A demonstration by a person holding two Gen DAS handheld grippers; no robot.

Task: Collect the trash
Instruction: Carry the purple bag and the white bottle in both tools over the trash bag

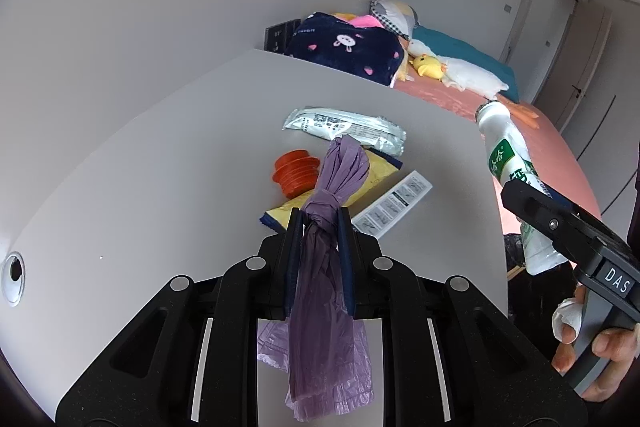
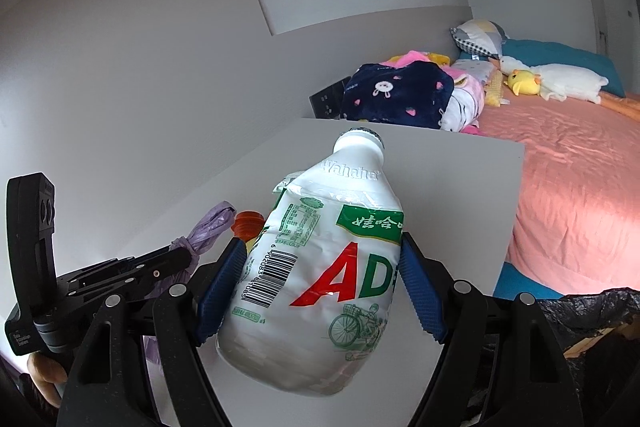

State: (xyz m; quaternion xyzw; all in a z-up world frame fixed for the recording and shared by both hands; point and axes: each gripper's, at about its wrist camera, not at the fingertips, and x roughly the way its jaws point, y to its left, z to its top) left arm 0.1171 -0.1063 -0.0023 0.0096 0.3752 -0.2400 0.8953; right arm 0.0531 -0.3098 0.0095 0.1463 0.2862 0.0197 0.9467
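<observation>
My left gripper (image 1: 320,223) is shut on a knotted purple plastic bag (image 1: 326,267) and holds it above the white table (image 1: 160,187). On the table beyond it lie an orange ribbed cap (image 1: 295,171), a silver wrapper (image 1: 344,125), a yellow packet (image 1: 372,173) and a white printed strip (image 1: 394,205). My right gripper (image 2: 322,259) is shut on a white Wahaha AD bottle (image 2: 320,267), held at the table's right edge. The bottle also shows in the left wrist view (image 1: 512,163). The purple bag also shows in the right wrist view (image 2: 208,223).
A bed with a pink sheet (image 2: 580,195) stands right of the table, with a navy blanket (image 1: 348,53), pillows and plush toys at its head. A black trash bag rim (image 2: 592,311) sits low at the right. A round cable hole (image 1: 14,277) is in the table's left side.
</observation>
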